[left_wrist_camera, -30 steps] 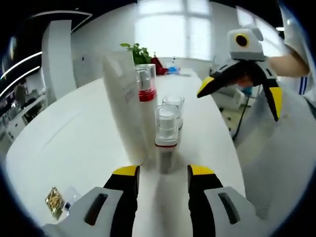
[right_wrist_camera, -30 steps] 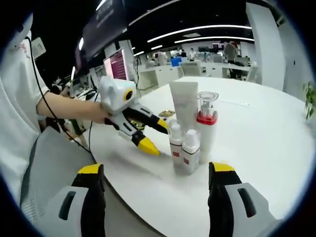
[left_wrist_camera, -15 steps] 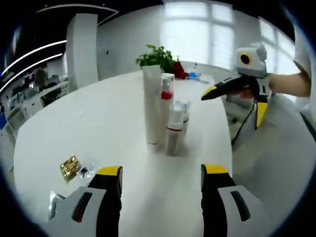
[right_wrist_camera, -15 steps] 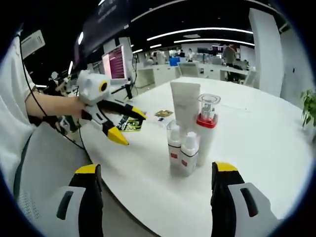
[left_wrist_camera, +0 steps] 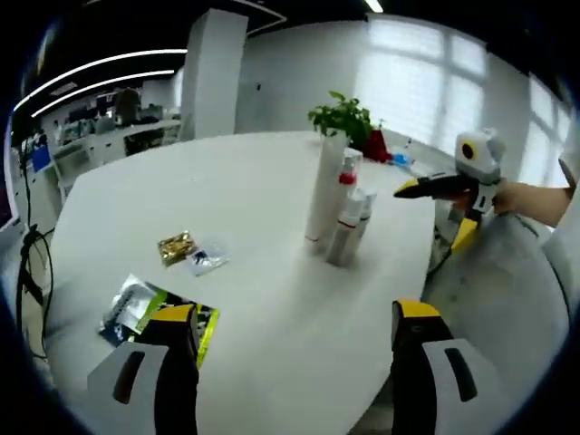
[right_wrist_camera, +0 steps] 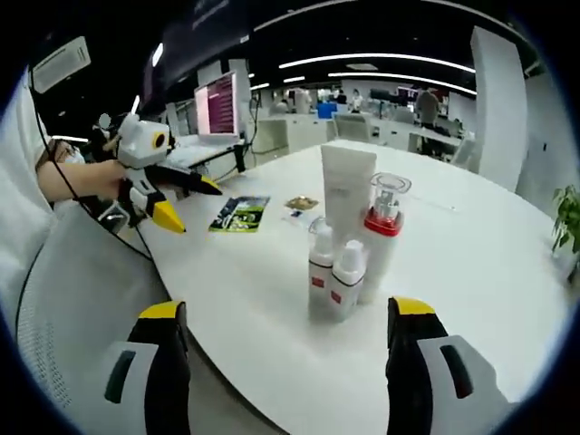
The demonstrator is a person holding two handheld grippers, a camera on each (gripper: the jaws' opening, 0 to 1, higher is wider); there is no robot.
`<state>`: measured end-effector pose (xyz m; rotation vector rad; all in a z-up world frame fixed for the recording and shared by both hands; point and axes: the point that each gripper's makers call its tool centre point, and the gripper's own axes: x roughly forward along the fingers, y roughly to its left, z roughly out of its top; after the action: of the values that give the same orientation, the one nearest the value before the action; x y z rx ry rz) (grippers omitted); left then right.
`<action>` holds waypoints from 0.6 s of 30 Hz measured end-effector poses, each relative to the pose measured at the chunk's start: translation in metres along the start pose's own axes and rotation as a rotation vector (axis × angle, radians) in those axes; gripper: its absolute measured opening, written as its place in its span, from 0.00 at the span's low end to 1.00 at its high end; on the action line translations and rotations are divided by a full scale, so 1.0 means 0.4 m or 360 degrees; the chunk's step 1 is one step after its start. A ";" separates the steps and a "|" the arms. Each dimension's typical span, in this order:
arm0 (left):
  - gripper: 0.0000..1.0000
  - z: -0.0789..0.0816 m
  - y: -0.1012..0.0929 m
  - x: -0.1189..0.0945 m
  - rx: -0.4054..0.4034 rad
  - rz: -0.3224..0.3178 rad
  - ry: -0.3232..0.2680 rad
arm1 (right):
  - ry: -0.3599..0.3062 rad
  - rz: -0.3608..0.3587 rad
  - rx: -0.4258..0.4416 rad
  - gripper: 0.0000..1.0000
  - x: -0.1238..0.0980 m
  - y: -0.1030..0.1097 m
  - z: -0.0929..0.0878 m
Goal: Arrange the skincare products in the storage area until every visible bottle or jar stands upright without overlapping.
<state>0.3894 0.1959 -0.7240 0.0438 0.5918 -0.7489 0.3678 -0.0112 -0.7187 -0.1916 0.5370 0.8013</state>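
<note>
Bottles upright in a tight cluster on the white table (right_wrist_camera: 507, 263).

The tube (right_wrist_camera: 348, 195), pump bottle (right_wrist_camera: 384, 231) and two small bottles (right_wrist_camera: 333, 281) stand touching; left hand-held gripper (left_wrist_camera: 288, 340) and right hand-held gripper (right_wrist_camera: 283, 331) both gape empty, well apart from them.

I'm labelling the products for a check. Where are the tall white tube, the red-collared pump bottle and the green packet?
Tall white tube (right_wrist_camera: 348, 188), right gripper view: middle of its body.
Red-collared pump bottle (right_wrist_camera: 382, 221), right gripper view: on the red collar.
Green packet (right_wrist_camera: 239, 213), right gripper view: centre of the flat packet.
</note>
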 end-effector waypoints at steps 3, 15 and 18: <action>0.85 -0.008 0.010 -0.029 -0.0043 0.0030 -0.0020 | -0.0022 -0.0044 0.0000 0.89 -0.005 -0.017 0.003; 0.99 -0.064 0.019 -0.118 -0.0218 0.0170 -0.0056 | -0.0024 -0.0120 0.0009 0.90 -0.014 -0.041 0.002; 0.99 -0.079 0.010 -0.129 -0.0241 0.0171 -0.0020 | -0.0022 -0.0124 0.0010 0.90 -0.014 -0.040 0.003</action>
<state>0.3466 0.2391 -0.7243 -0.0685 0.6278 -0.5985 0.3765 -0.0254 -0.7153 -0.1997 0.5160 0.7243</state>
